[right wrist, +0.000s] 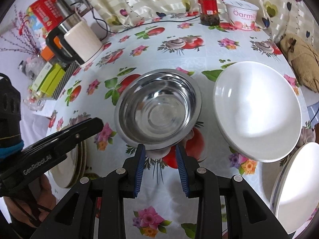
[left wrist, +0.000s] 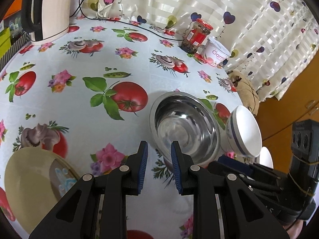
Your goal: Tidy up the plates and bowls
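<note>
Steel bowl (right wrist: 157, 109) | just past right fingers (right wrist: 139, 171) | untouched

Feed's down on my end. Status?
Both grippers open, empty. Steel bowl just ahead, untouched. White bowl close beside it; nothing in the way.

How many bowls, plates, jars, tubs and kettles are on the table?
Bowls: 2, a steel bowl and a white bowl.
Plates: at least 2, a cream plate stack and a white plate; how many in the stack cannot be told.
Jars: 1, jar.
Tubs: 1, tub.
Kettles: 1, kettle.
Total: at least 7.
</note>
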Demonstrator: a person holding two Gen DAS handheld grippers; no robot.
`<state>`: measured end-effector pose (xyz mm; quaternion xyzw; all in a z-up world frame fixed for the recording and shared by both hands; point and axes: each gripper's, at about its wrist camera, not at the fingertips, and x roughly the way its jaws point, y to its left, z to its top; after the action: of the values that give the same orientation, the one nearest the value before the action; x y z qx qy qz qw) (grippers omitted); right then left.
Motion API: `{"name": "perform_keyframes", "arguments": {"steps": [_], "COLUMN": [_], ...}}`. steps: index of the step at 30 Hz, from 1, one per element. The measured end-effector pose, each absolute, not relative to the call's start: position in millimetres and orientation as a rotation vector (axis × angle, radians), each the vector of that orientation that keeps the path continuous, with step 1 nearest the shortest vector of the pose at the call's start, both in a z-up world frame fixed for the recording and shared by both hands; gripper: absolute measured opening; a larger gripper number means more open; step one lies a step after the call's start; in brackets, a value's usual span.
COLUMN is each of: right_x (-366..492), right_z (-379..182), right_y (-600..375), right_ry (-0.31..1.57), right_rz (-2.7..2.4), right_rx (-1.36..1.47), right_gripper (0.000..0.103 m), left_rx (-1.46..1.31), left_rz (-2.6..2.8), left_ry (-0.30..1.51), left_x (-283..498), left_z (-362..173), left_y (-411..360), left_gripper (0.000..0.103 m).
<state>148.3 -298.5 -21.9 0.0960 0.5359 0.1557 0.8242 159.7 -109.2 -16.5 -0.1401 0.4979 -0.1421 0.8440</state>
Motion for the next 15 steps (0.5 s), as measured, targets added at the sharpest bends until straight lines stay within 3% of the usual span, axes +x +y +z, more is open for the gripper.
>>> {"name": "perform_keyframes", "arguments": {"steps": [15], "right_x": [166.5], "right_z": [-35.2], "right_y": [-313.1], "right_ry": [1.164], "right_rz": [0.294], "right_rx": [0.314], "right_gripper": [0.032], "left_rx": [-0.319], "left_rz": [-0.293], "left_ry": [1.106], "left_x": [177.5], "left_z": [-37.5], "left_y": [-117.9], "left_gripper": [0.024]}}
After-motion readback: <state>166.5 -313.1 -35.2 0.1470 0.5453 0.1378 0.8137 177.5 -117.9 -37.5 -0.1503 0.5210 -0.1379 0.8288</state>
